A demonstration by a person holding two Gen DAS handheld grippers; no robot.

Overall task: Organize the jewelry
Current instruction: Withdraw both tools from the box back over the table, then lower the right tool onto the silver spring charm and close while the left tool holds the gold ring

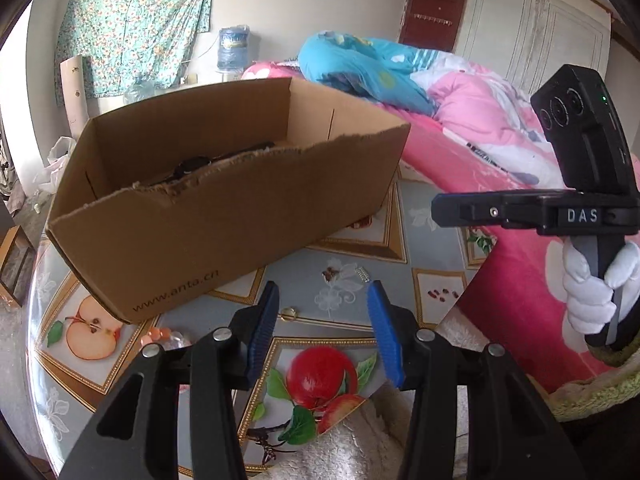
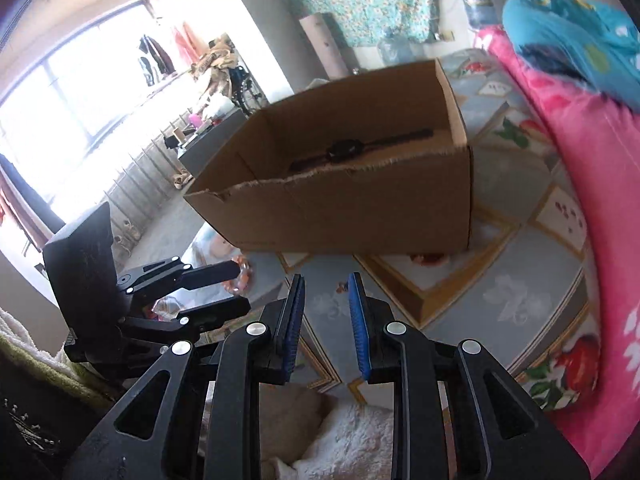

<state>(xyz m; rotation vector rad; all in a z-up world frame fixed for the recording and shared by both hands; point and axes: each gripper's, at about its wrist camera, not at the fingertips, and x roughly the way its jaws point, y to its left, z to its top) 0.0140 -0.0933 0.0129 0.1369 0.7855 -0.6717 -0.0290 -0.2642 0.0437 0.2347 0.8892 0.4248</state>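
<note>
The ring [image 1: 289,313] lies flat on the bench [image 1: 352,276] just ahead of the left tool [image 1: 325,330], whose jaws stand open and empty; beads [image 1: 158,335] sit left of it beside the box [image 1: 224,216], which holds a watch [image 1: 192,167]. The right tool [image 2: 323,328] hovers narrowly open, holding nothing. The ring looks light, hard and slippery on the glossy cover, so I'd pinch across its band.

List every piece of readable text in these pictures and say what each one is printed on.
"www.anta.cn": on the near side wall of the cardboard box.
"DAS": on the black body of the right gripper, as the left wrist view shows it.
Blue water jug label: too blurred to read.
Right wrist view: no readable text.
</note>
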